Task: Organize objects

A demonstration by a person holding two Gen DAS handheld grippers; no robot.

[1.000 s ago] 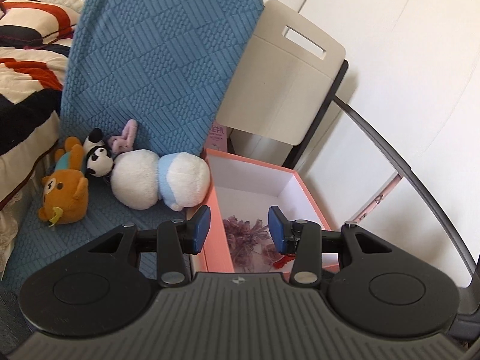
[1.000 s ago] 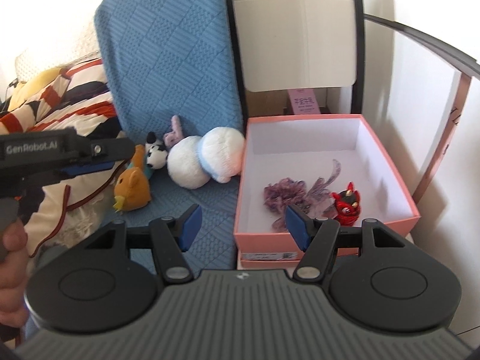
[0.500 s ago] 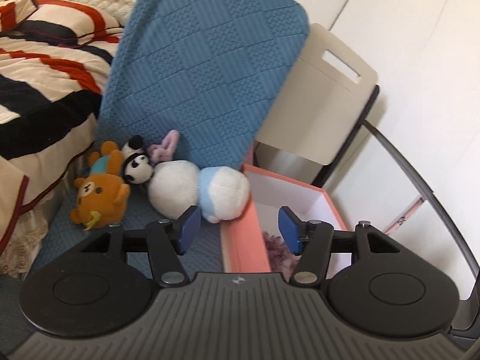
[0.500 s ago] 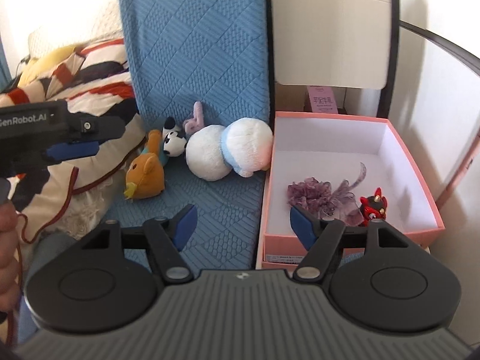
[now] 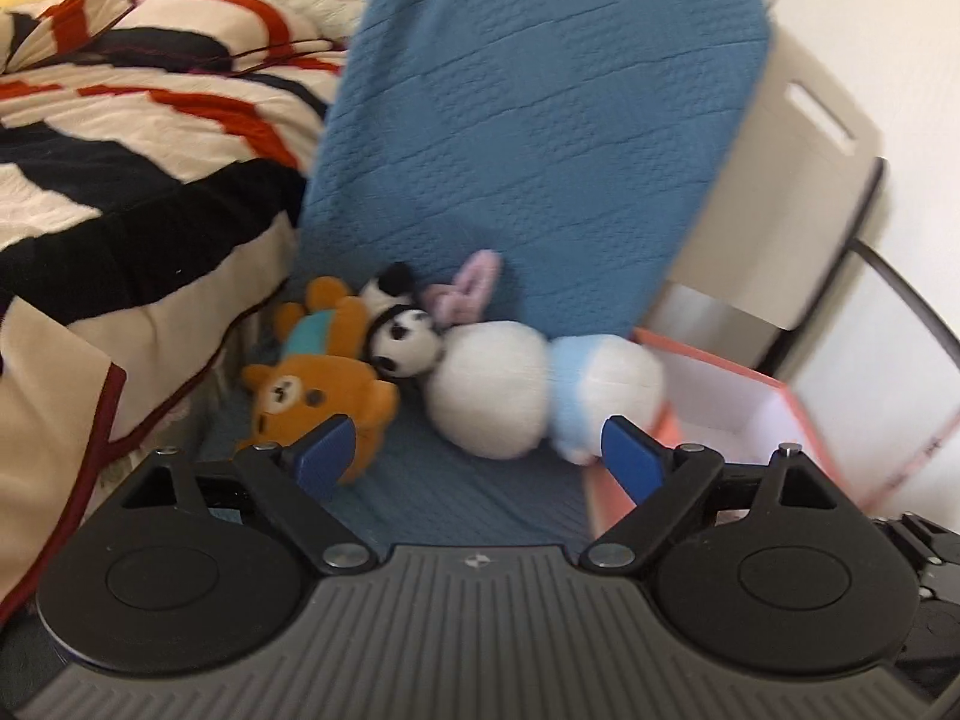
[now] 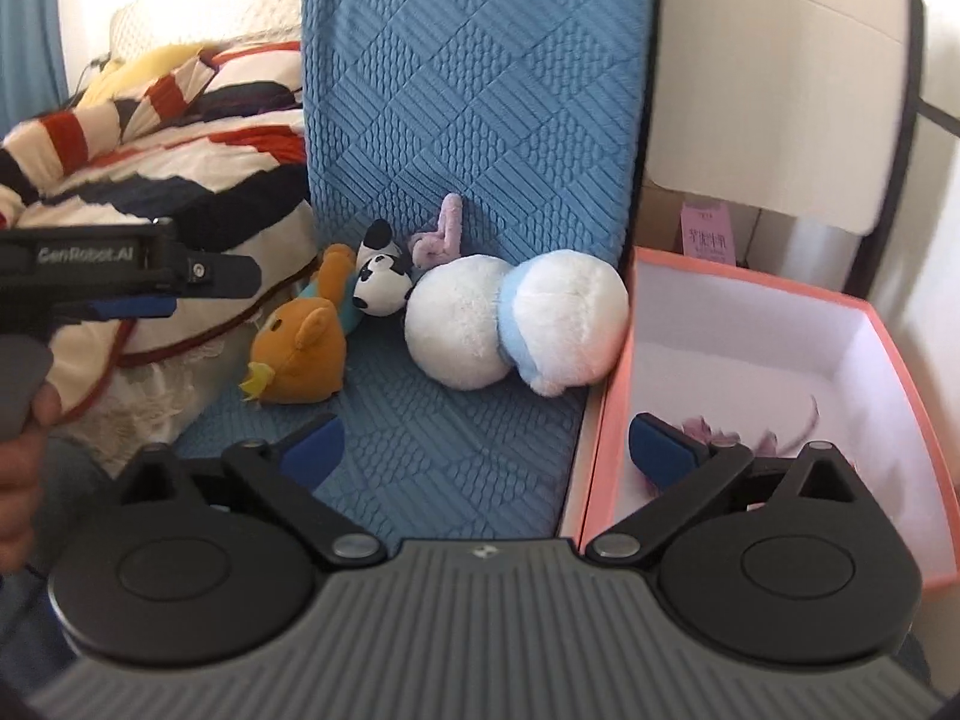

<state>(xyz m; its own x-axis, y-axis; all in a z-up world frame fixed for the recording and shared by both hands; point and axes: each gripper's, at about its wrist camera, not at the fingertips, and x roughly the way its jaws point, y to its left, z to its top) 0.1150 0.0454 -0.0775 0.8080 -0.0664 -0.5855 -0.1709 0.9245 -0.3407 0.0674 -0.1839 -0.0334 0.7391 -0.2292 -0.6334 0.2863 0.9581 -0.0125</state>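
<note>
Several plush toys lie on a blue quilted seat point(image 6: 456, 438): an orange bear point(image 5: 312, 384) point(image 6: 300, 354), a panda point(image 5: 405, 339) point(image 6: 378, 282), a small purple plush point(image 5: 465, 291) point(image 6: 441, 234) and a big white and light-blue plush point(image 5: 540, 390) point(image 6: 516, 318). A pink box point(image 6: 606, 432) point(image 5: 798, 414) stands right of the seat, with a purple frilly item point(image 6: 714, 426) inside. My left gripper point(image 5: 480, 459) is open and empty, just before the toys. My right gripper point(image 6: 486, 450) is open and empty over the seat's front. The left gripper also shows in the right wrist view point(image 6: 132, 285).
A striped blanket point(image 5: 120, 150) point(image 6: 150, 138) covers the bed on the left. A beige chair back point(image 6: 774, 90) point(image 5: 798, 180) stands behind the box, with a white wall point(image 5: 900, 30) to the right. The blue cushion's back point(image 5: 540, 120) rises behind the toys.
Both grippers swung left, away from the box and toward the plush toys. Both jaws opened wider. The red toy in the box is out of view.
</note>
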